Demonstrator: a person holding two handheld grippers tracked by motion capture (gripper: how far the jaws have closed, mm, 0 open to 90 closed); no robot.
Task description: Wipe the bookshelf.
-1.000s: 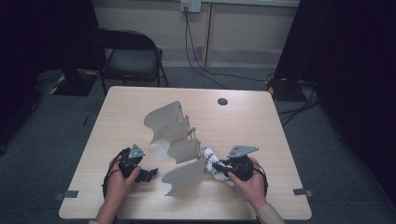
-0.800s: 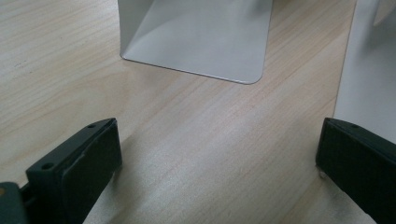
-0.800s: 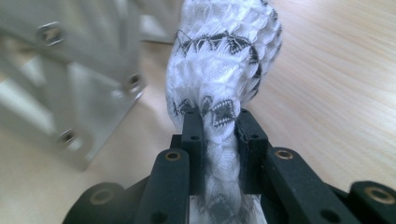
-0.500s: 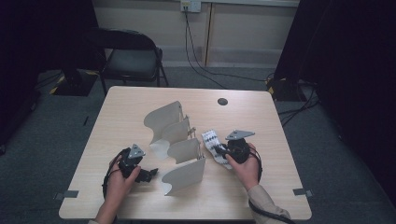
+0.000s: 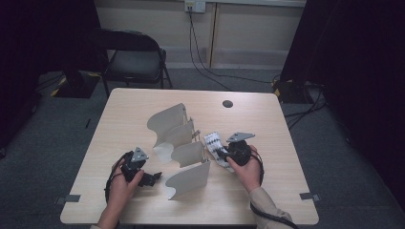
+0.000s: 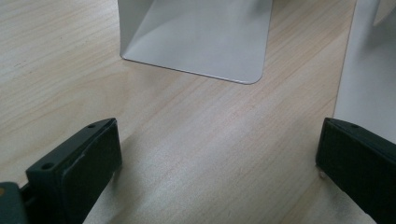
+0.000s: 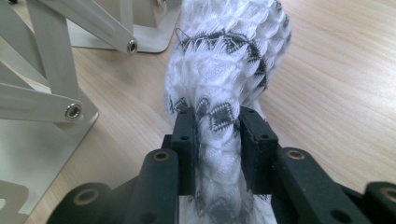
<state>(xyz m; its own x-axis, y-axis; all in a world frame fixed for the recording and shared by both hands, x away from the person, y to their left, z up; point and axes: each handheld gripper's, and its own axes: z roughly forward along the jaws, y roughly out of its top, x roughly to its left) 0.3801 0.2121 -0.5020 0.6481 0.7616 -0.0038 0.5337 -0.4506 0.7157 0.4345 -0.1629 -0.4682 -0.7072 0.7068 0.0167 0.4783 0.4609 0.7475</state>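
Your right gripper (image 7: 217, 126) has carried the knitted cloth (image 7: 229, 60) away from the metal rack (image 5: 184, 148); its jaws have just been opening, though the cloth sits pinched between them. Your left gripper (image 6: 219, 154) waits wide, bare table (image 6: 196, 135) between its jaws

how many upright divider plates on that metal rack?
4. Farthest plate at the back, second just in front, third mid-rack beside the patterned cloth, nearest plate at the front by the left hand-held gripper. None seem hidden.
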